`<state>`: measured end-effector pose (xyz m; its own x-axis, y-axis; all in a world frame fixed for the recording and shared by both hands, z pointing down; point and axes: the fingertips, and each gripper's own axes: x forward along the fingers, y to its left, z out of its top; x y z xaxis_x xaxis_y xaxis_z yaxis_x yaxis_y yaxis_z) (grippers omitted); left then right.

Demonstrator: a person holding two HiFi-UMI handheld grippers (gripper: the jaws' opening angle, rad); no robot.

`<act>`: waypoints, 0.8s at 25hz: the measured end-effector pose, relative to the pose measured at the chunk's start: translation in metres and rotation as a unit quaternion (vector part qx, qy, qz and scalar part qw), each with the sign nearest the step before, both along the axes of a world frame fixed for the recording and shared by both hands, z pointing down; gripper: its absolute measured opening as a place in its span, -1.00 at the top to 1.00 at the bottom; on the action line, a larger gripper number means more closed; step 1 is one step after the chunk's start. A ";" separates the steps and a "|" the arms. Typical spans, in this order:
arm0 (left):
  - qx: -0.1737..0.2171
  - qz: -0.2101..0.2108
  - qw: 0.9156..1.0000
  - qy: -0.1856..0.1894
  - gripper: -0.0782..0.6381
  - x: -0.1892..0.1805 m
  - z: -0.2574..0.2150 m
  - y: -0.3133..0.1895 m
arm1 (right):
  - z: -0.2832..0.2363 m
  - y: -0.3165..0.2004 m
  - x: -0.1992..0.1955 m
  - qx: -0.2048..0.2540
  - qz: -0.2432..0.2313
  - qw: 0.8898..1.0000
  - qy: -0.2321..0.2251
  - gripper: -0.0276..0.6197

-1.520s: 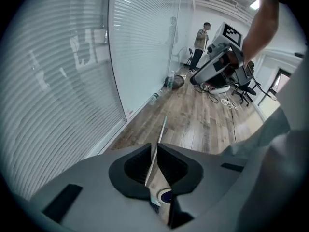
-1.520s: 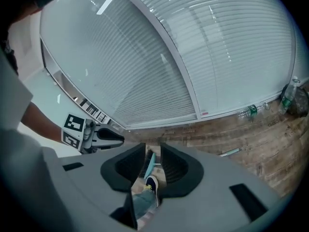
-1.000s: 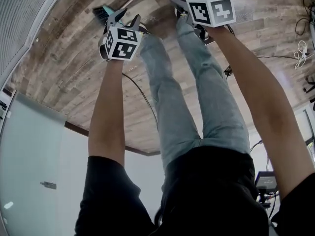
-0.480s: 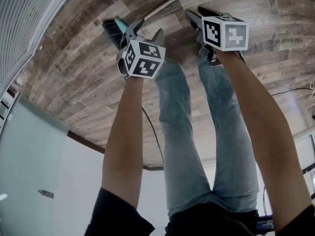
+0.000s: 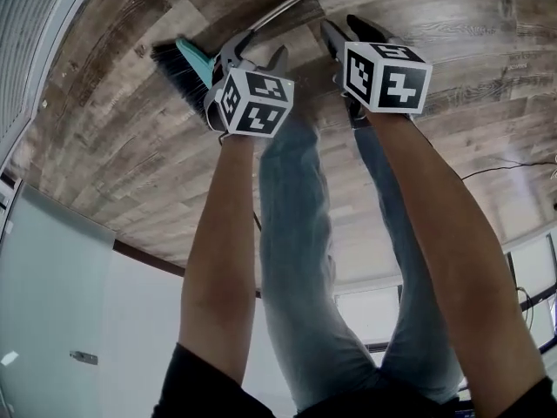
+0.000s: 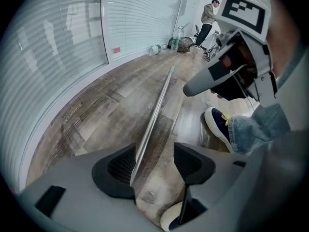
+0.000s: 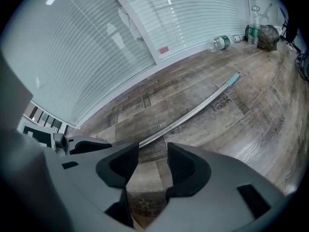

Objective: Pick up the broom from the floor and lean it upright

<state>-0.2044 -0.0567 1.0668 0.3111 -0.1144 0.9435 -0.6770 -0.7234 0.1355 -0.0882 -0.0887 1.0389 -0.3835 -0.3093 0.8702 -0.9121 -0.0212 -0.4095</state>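
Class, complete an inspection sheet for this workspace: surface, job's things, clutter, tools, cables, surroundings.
Surface: grey-brown wood-plank floor.
Job's things: teal-headed broom with dark bristles and a silver metal handle, lying flat on the floor.
Clutter: one plastic bottle on its side, another upright, a dark bag, all by the wall.
Tools: left tool open, handle between its jaws, ungripped; right tool open, only floor between its jaws; both have just been opening.
Cables: thin black cable on the floor.
Surroundings: white window blinds; a person standing far off.
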 end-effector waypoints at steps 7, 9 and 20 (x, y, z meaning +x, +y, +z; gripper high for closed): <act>-0.001 -0.003 1.000 -0.027 0.07 -0.006 0.056 -0.013 | 0.032 0.003 0.000 0.038 0.024 0.999 0.013 0.32; -0.004 0.003 1.000 -0.030 0.07 -0.003 0.065 -0.014 | 0.041 -0.005 0.007 0.034 0.067 0.997 0.004 0.32; -0.008 0.083 0.996 -0.041 0.08 0.049 0.088 -0.042 | 0.064 -0.052 0.045 0.041 0.138 0.990 0.011 0.32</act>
